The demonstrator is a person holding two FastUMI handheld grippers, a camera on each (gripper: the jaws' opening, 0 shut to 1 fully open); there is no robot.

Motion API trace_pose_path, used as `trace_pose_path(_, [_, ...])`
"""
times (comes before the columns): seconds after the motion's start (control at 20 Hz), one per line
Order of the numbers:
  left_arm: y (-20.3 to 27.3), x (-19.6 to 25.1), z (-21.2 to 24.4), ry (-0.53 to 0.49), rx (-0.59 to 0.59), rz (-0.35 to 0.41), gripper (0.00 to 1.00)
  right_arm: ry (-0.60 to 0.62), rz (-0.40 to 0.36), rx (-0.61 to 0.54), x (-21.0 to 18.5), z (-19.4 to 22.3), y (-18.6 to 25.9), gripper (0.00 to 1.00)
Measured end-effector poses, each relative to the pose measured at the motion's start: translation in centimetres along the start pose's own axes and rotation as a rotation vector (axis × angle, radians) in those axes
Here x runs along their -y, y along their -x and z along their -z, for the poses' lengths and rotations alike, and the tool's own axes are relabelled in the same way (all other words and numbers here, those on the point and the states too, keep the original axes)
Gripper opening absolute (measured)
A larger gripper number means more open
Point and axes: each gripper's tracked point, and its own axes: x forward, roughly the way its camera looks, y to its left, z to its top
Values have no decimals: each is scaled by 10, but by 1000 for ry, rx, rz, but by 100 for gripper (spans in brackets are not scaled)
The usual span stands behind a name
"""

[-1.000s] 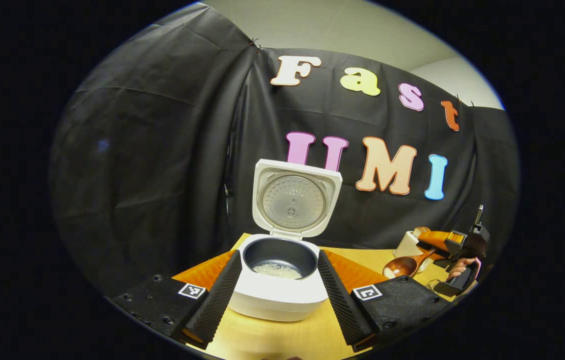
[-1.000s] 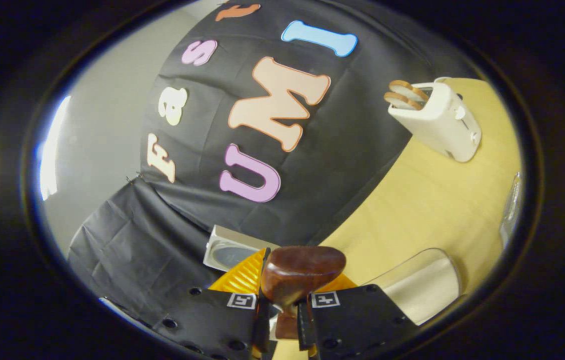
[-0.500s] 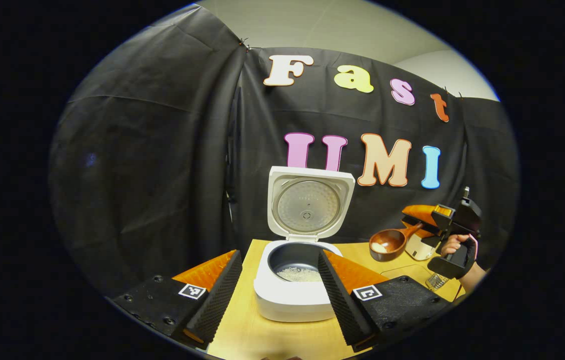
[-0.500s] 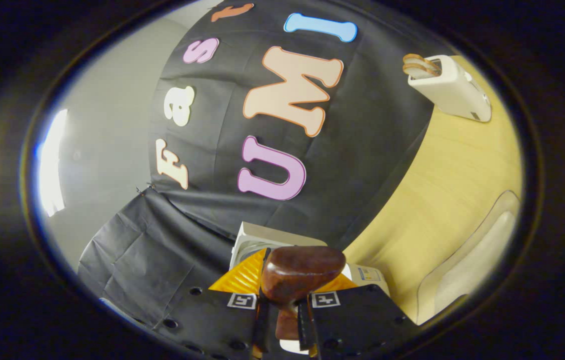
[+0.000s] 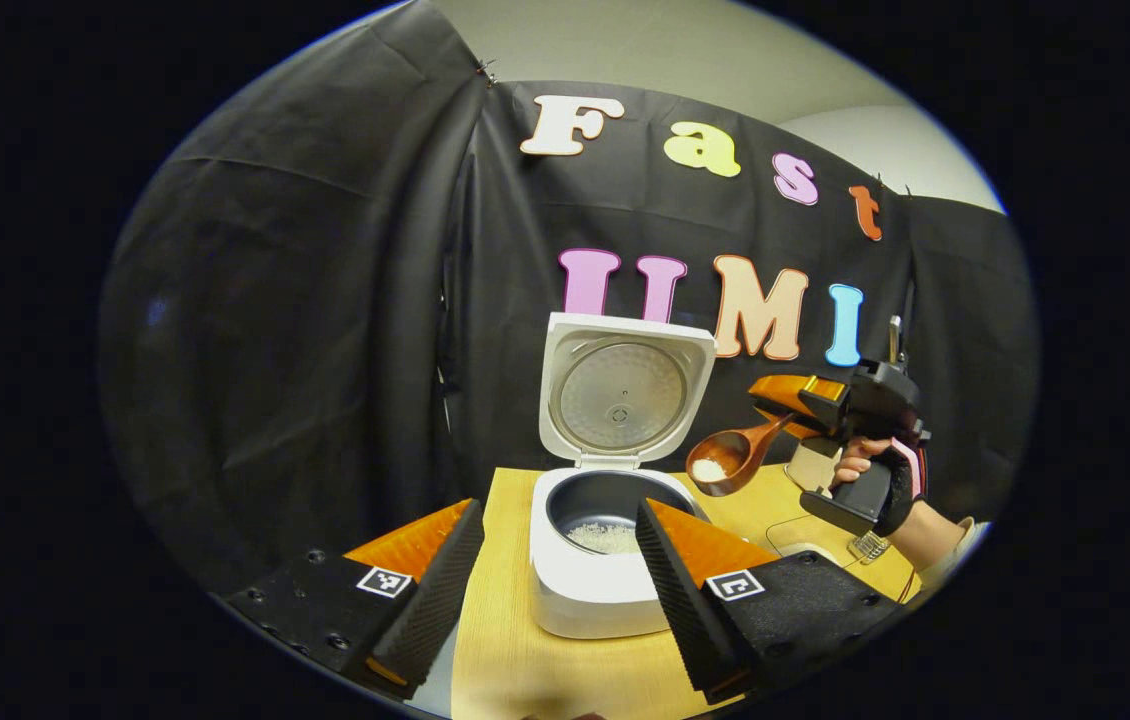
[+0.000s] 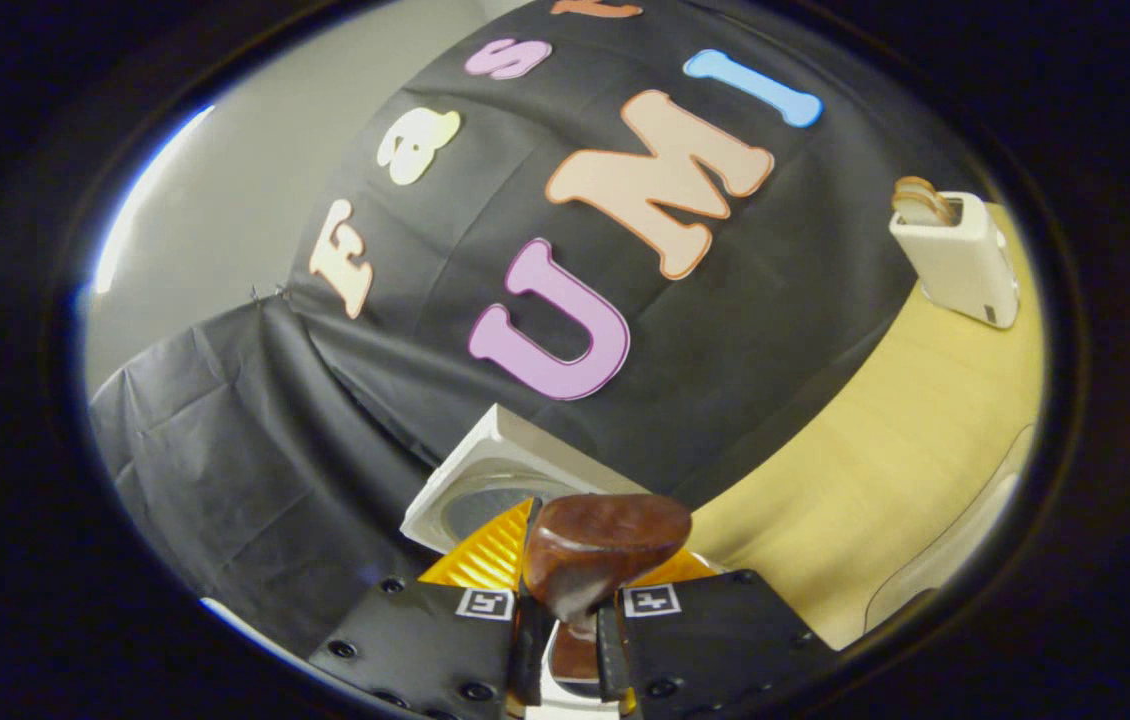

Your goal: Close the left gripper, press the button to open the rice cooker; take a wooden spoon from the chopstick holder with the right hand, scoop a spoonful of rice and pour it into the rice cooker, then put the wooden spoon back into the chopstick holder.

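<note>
In the left gripper view we see the rice cooker (image 5: 597, 545) standing on the pale wooden table (image 5: 515, 650), a rounded white body with a dark, smooth inner pot. A thin patch of white rice (image 5: 603, 537) lies on the pot's bottom. Its lid (image 5: 625, 390) stands upright at the far side, a square white shell with a dull metal disc inside. The left gripper (image 5: 555, 590) hangs near us with its jaws spread wide and empty; its ribbed fingers frame the cooker, one on each side, touching nothing.

To the right and a little above the pot's rim, the right gripper (image 5: 785, 415) holds the wooden spoon (image 5: 730, 460) by its slim handle. The spoon is glossy dark brown, with a deep round bowl carrying a small heap of white grains. A hand (image 5: 870, 475) grips that tool's handle. Behind it we make out part of a pale toaster (image 5: 810, 465).

In the right gripper view the right gripper's jaws are closed on the spoon's handle, and the polished, rounded back of the bowl (image 6: 605, 550) rises just beyond the fingertips. Past it the white edge of the cooker lid (image 6: 490, 480) shows. At the far right of the table stands the boxy white toaster (image 6: 960, 260) with slices in its slots. A clear plastic container (image 6: 945, 560) curves along the near right edge.
</note>
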Motion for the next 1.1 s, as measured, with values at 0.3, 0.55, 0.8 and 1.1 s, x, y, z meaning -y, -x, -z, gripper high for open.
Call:
trace_pose_path(0.3, [0,-18,6,12,-13,5,91,413,9,-15,-23,30,-18,22])
trace_pose_path(0.55, [3,-34,10,28,-23,-7,91,763,-35,-29,-47,61,-27,23])
trace_pose_path(0.8, [6,-47,11,21,-22,-20,91,1082,-90,-23,-69,80,-32,23])
trace_pose_path(1.1, [10,-55,14,29,-25,-30,91,1410,-150,-9,-73,106,-26,25])
